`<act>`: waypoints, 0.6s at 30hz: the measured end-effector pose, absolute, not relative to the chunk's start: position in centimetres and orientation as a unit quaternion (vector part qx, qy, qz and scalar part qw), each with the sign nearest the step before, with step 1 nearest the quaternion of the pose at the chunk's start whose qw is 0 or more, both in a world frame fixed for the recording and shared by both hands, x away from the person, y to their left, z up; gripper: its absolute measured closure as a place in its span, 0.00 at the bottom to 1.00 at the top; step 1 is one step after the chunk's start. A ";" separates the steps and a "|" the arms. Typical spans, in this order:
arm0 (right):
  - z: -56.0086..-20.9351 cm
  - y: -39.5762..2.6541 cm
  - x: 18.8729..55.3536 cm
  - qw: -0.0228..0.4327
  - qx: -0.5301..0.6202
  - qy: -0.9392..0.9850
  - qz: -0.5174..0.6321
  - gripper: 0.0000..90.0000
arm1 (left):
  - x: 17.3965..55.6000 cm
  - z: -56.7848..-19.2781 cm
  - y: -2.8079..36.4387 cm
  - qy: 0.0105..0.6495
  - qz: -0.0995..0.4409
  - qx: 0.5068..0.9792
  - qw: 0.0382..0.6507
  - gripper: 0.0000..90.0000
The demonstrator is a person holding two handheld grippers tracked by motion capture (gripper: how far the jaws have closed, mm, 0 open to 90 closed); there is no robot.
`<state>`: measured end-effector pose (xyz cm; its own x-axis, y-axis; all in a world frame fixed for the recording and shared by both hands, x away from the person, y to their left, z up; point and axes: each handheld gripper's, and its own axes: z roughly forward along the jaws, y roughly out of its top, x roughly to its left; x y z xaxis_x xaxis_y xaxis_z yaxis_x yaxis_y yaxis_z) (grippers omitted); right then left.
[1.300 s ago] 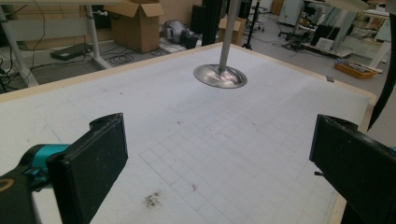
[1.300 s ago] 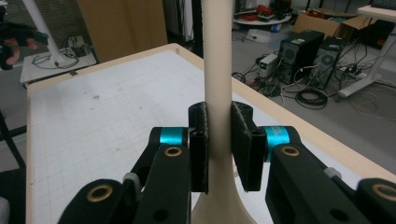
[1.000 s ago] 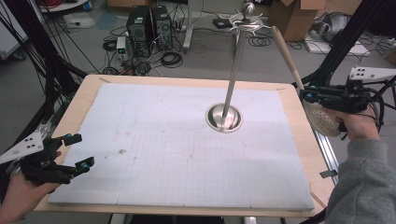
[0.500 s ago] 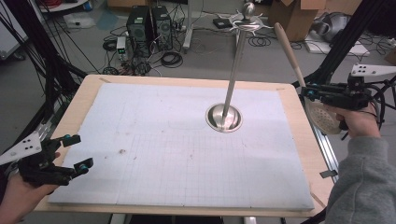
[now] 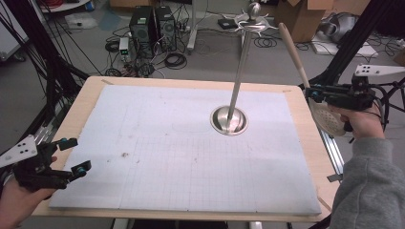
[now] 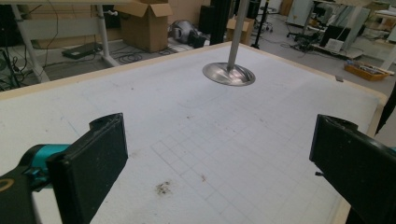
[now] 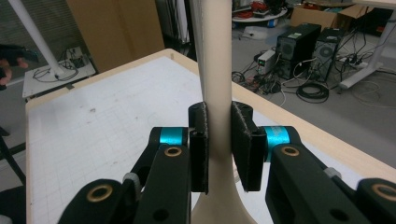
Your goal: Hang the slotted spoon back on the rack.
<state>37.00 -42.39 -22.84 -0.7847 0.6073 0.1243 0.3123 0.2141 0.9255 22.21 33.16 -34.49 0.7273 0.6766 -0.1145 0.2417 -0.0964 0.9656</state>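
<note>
At the surface's (image 5: 305, 143) right edge my right tool (image 7: 219, 140) clamps a slotted spatula's (image 5: 329, 117) handle; my left tool (image 5: 76, 155) hangs released, gripping nothing.

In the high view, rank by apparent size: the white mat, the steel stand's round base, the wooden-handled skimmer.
1. white mat, by far the largest.
2. wooden-handled skimmer, long handle plus perforated head, clamped in the right claw.
3. round base, smallest.
</note>
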 end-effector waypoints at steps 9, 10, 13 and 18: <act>-23.0 -42.0 37.4 0.127 0.298 0.769 0.551 0.87 | 22.1 -34.5 33.2 0.321 0.184 0.717 0.590 0.05; -23.1 -41.9 37.4 0.126 0.297 0.770 0.551 0.87 | 22.1 -34.5 33.2 0.320 0.184 0.718 0.590 0.05; -23.1 -41.8 37.5 0.125 0.296 0.772 0.549 0.87 | 22.1 -34.5 33.2 0.321 0.185 0.717 0.591 0.05; -23.3 -41.5 37.6 0.123 0.293 0.773 0.548 0.87 | 22.1 -34.6 33.3 0.323 0.185 0.718 0.588 0.05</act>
<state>37.63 -41.50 -23.26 -0.7978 0.5884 0.1318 0.3192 0.2267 0.9202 22.13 33.31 -34.57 0.7234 0.6808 -0.1149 0.2465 -0.0992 0.9640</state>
